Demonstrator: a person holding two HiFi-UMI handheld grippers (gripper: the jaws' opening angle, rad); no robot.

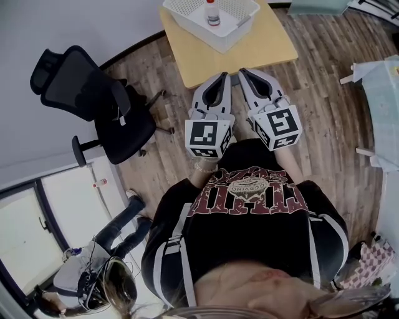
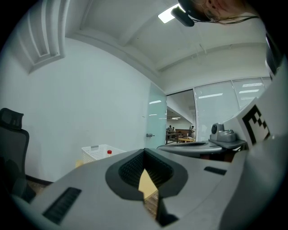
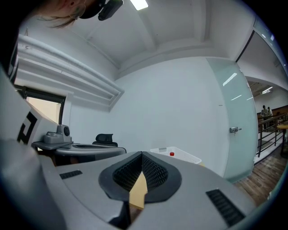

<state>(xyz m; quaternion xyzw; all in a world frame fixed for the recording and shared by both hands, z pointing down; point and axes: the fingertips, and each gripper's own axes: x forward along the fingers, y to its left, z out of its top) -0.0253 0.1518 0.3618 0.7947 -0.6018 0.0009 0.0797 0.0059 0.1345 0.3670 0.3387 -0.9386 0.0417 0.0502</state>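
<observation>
We hold the left hand-held gripper (image 1: 224,75) and the right hand-held gripper (image 1: 242,71) side by side, close to the body, above the wood-plank floor (image 1: 324,87). Both point toward the light wooden bench (image 1: 268,43).

Each gripper view shows its own jaws clenched, tips together. Only bench surface shows through the gap behind the pads, so neither gripper grasps anything.

The white perforated plastic basket (image 1: 215,38) sits on the far part of the bench, apart from both grippers. A small clear bottle with a red cap (image 1: 212,12) stands upright inside it.

We judge that no handling has begun. The bottle and basket are untouched, and both grippers are short of the bench edge.

A black office chair (image 1: 93,99) stands well to the left.
</observation>
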